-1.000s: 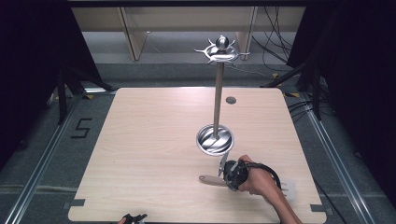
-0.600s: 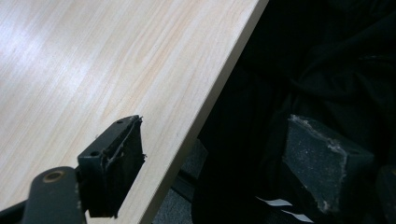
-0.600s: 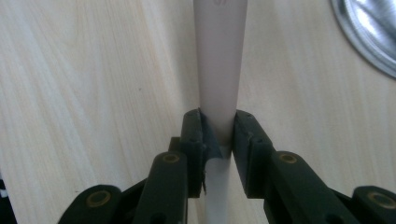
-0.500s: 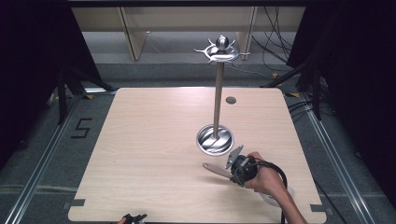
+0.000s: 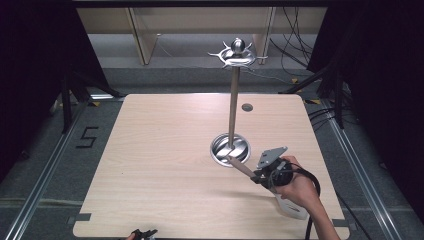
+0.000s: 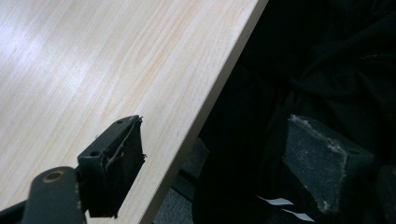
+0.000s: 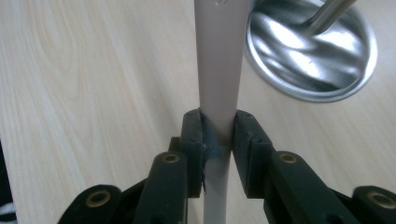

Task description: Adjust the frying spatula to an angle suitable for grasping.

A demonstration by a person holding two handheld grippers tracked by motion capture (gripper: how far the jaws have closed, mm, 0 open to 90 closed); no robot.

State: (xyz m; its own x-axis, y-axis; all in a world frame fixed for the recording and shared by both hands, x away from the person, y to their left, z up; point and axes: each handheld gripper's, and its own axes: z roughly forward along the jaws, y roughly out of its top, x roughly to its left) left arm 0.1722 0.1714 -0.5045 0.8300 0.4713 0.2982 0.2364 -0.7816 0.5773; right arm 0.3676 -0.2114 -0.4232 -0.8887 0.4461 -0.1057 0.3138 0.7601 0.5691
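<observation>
Far left, dark floor with a white "5" mark [image 5: 87, 137] beside a metal rail. Pale wood-grain rectangular table [image 5: 165, 150] across the centre, mostly bare on its left half.

At the near table edge, bottom left of centre in the high view, left tool [image 5: 142, 233] barely peeking in. In the left gripper view, left tool [image 6: 212, 161] with jaws spread wide, nothing between them: one black pad [image 6: 114, 161] over the table's edge [image 6: 219, 74], the other pad [image 6: 322, 163] over dark space beyond that edge.

Right of centre, tall shiny metal stand: round dished steel base [image 5: 230, 148] on the table, thin upright pole [image 5: 232, 107], crown of curved hooks with a ball knob on top [image 5: 237, 54]. Small dark round spot [image 5: 247, 107] on the table behind the base.

Just right of the base, right tool [image 5: 256, 177] held by a hand [image 5: 297, 187] coming in from the bottom right, grey three-cornered plate on top, black cable looping behind. Jaws pressed together on a long pale beige utensil handle [image 5: 240, 167], pinching it. Handle lifted off the table, tilted, far end reaching over the near rim of the steel base. In the right gripper view, right tool [image 7: 218, 130] clamped on the beige handle [image 7: 219, 60], pads [image 7: 192, 128] tight on both sides, steel base [image 7: 308, 51] up right. Working end of the utensil not discernible.

Far right, dark floor, rail, cables.
</observation>
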